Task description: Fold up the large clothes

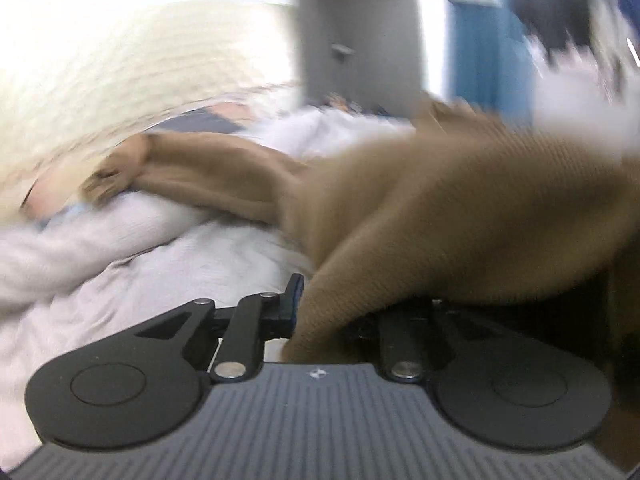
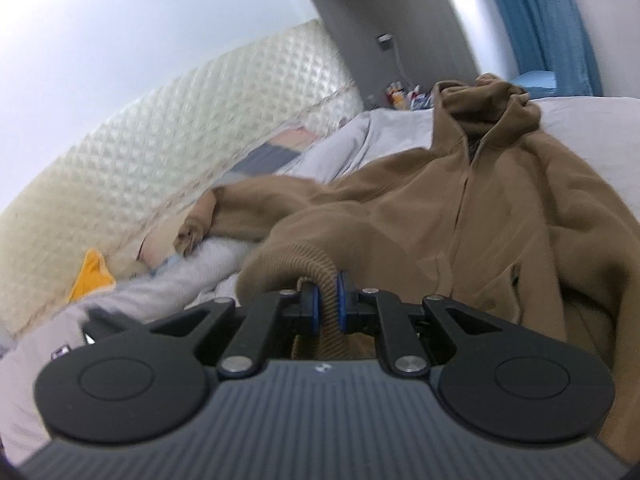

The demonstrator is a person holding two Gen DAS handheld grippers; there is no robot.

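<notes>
A large tan hooded zip jacket lies crumpled on a bed, hood toward the far end. My right gripper is shut on the jacket's ribbed hem band, which runs between the two blue pads. In the blurred left wrist view the same jacket drapes over my left gripper. Cloth passes between its fingers and hides the right finger. One sleeve stretches left over the bedding.
The bed has a pale grey sheet and rumpled white bedding. A cream quilted headboard runs along the left. An orange cloth lies by it. A blue curtain and a grey wall stand beyond.
</notes>
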